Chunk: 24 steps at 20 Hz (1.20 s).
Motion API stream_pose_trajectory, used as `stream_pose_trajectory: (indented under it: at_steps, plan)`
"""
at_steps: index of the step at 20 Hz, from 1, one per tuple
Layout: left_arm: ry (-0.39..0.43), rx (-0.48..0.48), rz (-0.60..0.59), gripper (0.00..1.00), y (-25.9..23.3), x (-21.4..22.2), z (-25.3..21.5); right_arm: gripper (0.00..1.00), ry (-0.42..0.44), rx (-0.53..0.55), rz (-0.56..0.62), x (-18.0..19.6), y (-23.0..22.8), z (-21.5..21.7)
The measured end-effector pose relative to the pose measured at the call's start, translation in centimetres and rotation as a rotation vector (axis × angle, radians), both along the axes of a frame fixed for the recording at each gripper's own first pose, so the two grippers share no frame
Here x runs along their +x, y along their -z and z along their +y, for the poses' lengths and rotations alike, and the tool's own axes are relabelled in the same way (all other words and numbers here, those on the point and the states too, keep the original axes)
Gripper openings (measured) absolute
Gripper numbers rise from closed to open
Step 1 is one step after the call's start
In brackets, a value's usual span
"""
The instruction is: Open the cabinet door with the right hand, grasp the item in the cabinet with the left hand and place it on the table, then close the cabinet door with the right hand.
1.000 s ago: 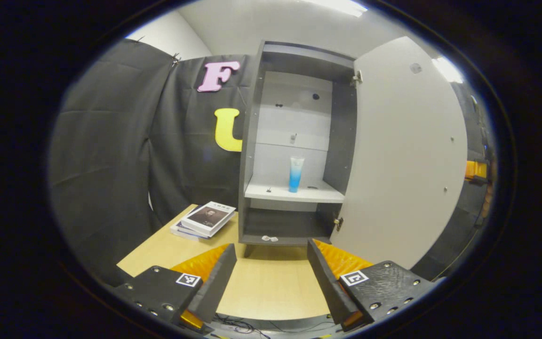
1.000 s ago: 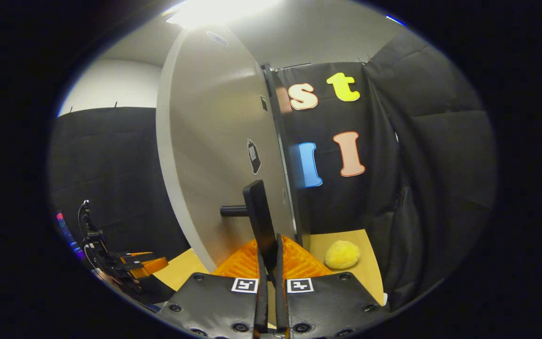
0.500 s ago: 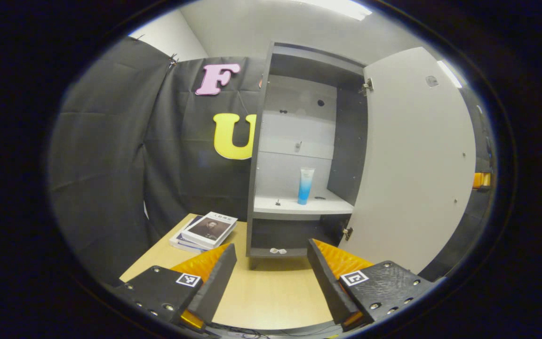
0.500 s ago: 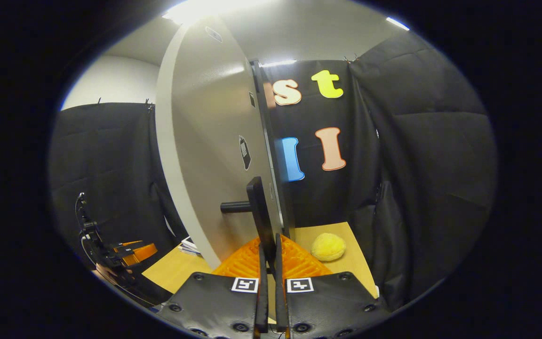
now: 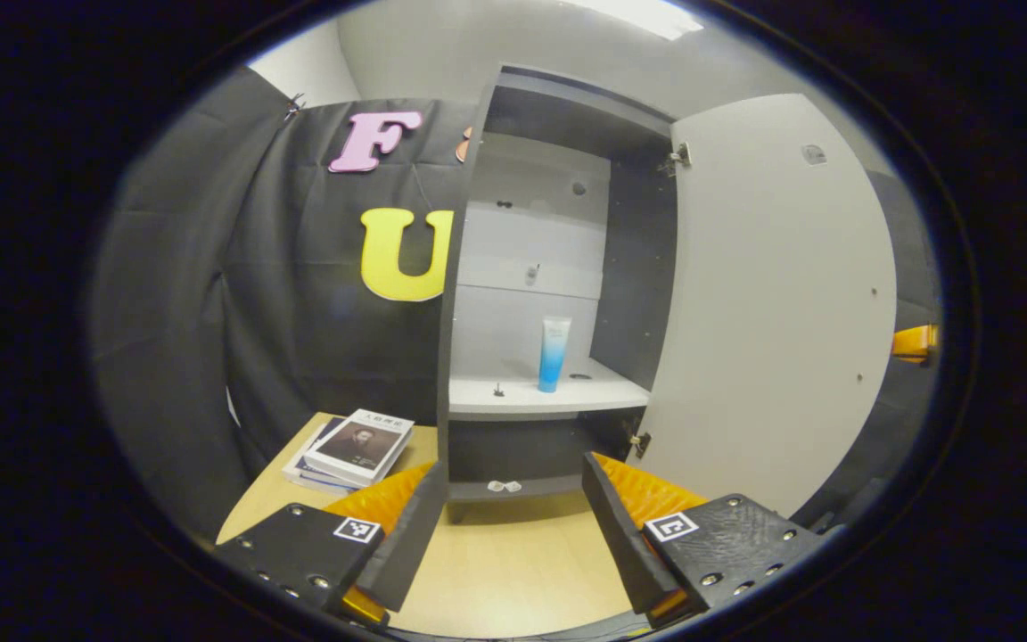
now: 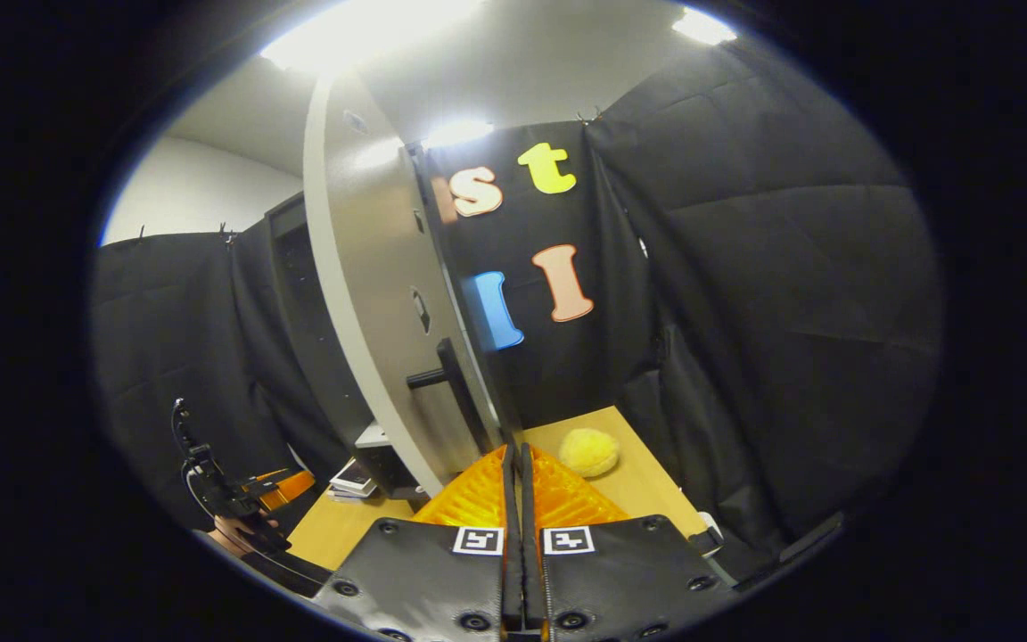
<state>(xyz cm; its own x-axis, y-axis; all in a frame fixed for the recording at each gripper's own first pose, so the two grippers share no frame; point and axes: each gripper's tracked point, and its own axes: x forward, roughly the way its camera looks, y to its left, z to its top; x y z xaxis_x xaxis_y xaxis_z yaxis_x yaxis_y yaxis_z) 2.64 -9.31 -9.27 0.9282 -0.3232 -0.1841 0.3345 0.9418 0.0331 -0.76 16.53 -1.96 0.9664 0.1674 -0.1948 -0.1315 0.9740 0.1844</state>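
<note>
Cabinet (image 5: pixel 469 267) front stands open; door (image 5: pixel 772 303) is swung wide to the right, its edge well off the opening. Straight line from the left gripper (image 5: pixel 508 517), fingers spread, over bare surface (image 5: pixel 513 571) to the cabinet. White shelf (image 5: pixel 531 397): blue tube (image 5: pixel 553 354) upright near middle, a small dark peg to its left, bare shelf on both sides and open height above. Books (image 5: pixel 349 441) lie on the surface left of the cabinet, off the line.

Right gripper (image 6: pixel 514 481), fingers together, sits just in front of the door's outer face; black handle (image 6: pixel 451 379) juts from it. Yellow ball (image 6: pixel 588 451) on the surface to the right, near the booth wall.
</note>
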Motion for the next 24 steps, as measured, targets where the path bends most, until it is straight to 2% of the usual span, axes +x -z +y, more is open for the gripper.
stream_pose_trajectory:
  at_steps: [3, 7, 10, 11, 13, 15, 17, 18, 19, 20, 21, 22, 24]
  plan:
    - [0.023, -0.001, -0.020, 0.92, -1.0, 2.2, -1.8, 0.02, 0.063, -0.013, -0.009, 1.1, 0.1, -2.1]
    - [0.027, -0.011, -0.056, 0.92, -2.8, 6.2, -4.5, 0.03, 0.125, -0.054, -0.014, 5.2, 0.4, -4.7]
    - [0.022, -0.009, -0.086, 0.92, -4.3, 9.7, -6.7, 0.00, 0.162, -0.037, -0.032, 9.1, 0.6, -6.9]
    - [0.021, -0.011, -0.092, 0.92, -4.6, 10.8, -7.5, 0.04, 0.178, -0.021, -0.013, 10.1, 1.1, -7.7]
    - [0.026, -0.021, -0.085, 0.92, -4.9, 12.8, -9.4, 0.00, 0.208, 0.017, 0.012, 12.2, 2.0, -9.5]
    - [0.012, -0.033, -0.056, 0.92, -4.9, 14.6, -10.7, 0.14, 0.223, 0.051, 0.031, 13.7, 2.6, -10.6]
    - [-0.003, -0.044, -0.033, 0.92, -4.8, 16.4, -11.7, 0.18, 0.234, 0.064, 0.023, 15.0, 3.1, -11.7]
    - [-0.009, -0.042, -0.037, 0.92, -4.9, 17.6, -12.2, 0.25, 0.247, 0.069, 0.021, 15.6, 3.5, -12.4]
    - [-0.020, -0.032, -0.037, 0.92, -5.0, 18.7, -12.4, 0.19, 0.258, 0.072, 0.030, 16.2, 3.9, -13.1]
    - [-0.029, -0.020, -0.033, 0.91, -5.0, 19.8, -12.8, 0.34, 0.260, 0.076, 0.041, 16.6, 4.4, -13.4]
    - [-0.039, -0.011, -0.031, 0.92, -4.9, 20.7, -13.0, 0.39, 0.255, 0.078, 0.047, 17.0, 4.7, -13.6]
    - [-0.043, -0.010, -0.035, 0.92, -5.0, 21.7, -13.3, 0.66, 0.257, 0.074, 0.047, 17.6, 5.0, -14.1]
    - [-0.048, -0.011, -0.039, 0.92, -4.6, 23.3, -14.1, 0.84, 0.267, 0.058, 0.046, 18.6, 5.3, -14.7]
